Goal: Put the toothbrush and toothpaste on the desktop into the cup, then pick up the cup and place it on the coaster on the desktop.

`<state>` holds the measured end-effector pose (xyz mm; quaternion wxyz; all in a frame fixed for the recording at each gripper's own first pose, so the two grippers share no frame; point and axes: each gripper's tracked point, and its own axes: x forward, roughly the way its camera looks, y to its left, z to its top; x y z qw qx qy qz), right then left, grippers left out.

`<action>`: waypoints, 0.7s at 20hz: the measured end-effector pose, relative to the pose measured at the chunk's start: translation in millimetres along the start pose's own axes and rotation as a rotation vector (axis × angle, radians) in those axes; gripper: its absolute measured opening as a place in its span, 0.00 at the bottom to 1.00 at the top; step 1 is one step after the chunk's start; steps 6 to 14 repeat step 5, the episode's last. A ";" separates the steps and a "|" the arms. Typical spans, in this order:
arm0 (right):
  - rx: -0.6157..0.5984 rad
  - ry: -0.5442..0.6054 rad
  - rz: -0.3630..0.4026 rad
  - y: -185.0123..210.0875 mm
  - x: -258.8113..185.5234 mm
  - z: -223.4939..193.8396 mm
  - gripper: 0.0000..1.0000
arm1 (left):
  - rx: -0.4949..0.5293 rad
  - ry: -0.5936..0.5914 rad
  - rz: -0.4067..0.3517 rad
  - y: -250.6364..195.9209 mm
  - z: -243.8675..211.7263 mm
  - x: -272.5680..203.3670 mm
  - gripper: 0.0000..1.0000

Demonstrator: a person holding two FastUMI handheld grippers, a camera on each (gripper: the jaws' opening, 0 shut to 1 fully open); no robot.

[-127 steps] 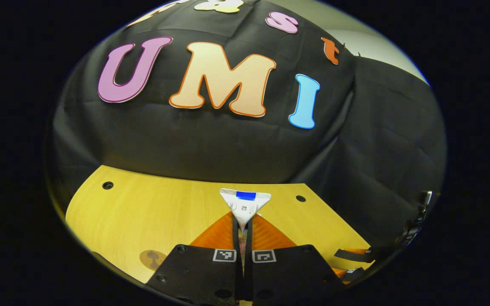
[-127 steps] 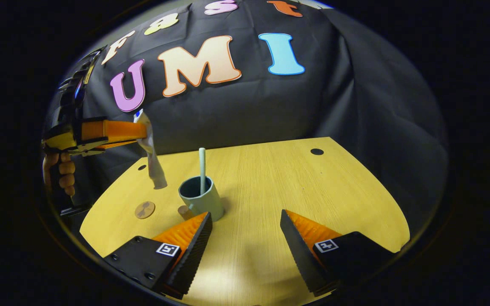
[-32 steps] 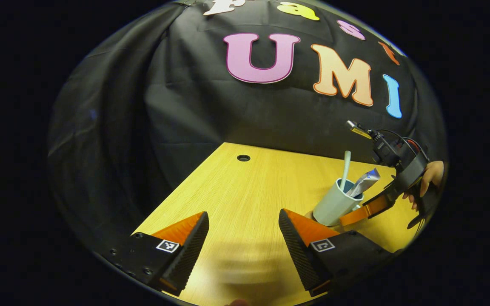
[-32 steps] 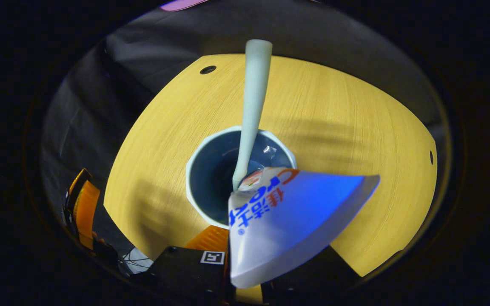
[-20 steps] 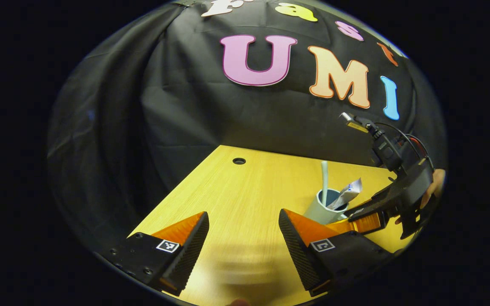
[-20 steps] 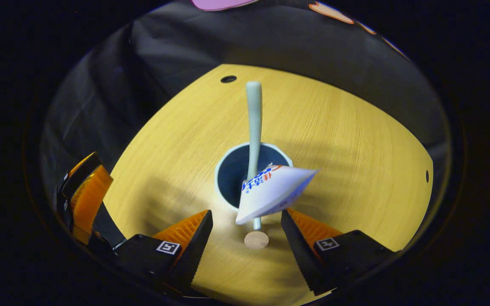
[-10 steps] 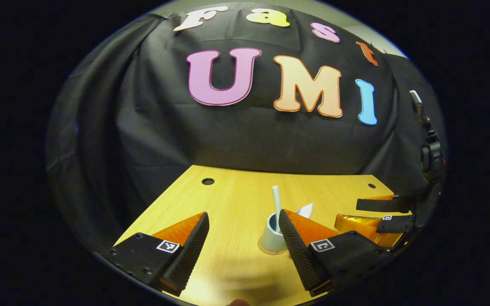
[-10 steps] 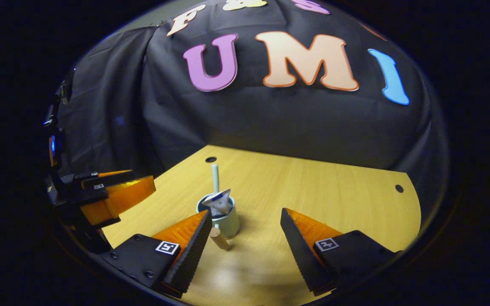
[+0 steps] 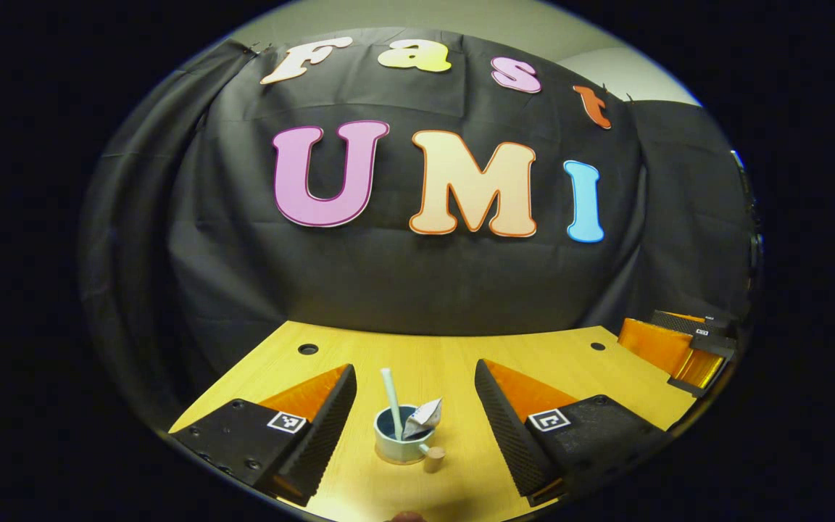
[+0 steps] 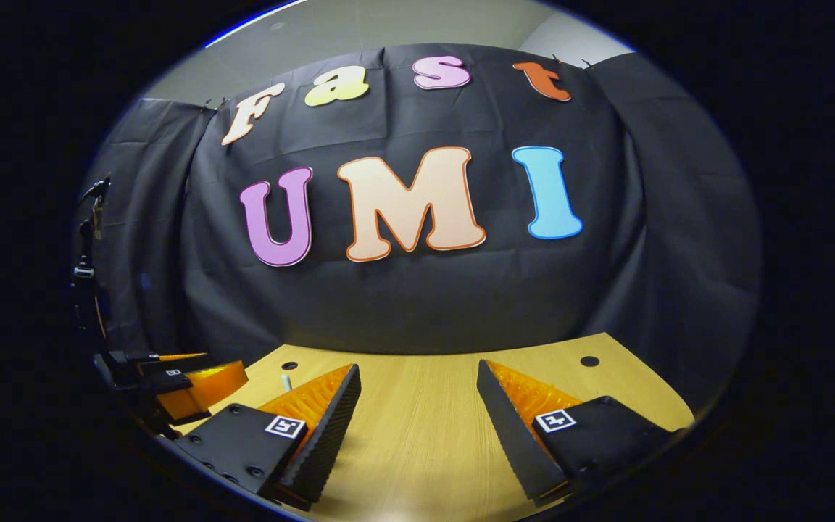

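Wooden desktop (image 9: 461, 362), pale cup (image 9: 397, 446) upright

Wood-grain desktop (image 9: 461, 362), matt cup (image 9: 394, 448)

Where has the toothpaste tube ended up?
In the left gripper view the toothpaste tube stands inside the cup on the wooden desktop, leaning to the right of the toothbrush, between the open left gripper fingers.

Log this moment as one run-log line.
toothbrush, toothpaste in cup | left gripper open, cup between fingers | right gripper open
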<state>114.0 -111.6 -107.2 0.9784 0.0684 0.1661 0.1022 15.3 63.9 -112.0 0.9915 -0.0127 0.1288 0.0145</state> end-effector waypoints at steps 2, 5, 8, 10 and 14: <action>0.008 -0.033 -0.009 -6.6 2.6 9.6 0.99 | 0.013 -0.023 0.004 -2.3 9.3 0.7 0.95; -0.001 -0.070 -0.001 -7.7 5.9 23.3 0.99 | 0.009 -0.060 0.026 3.0 24.3 1.5 0.94; -0.001 -0.070 -0.001 -7.7 5.9 23.3 0.99 | 0.009 -0.060 0.026 3.0 24.3 1.5 0.94; -0.001 -0.070 -0.001 -7.7 5.9 23.3 0.99 | 0.009 -0.060 0.026 3.0 24.3 1.5 0.94; -0.001 -0.070 -0.001 -7.7 5.9 23.3 0.99 | 0.009 -0.060 0.026 3.0 24.3 1.5 0.94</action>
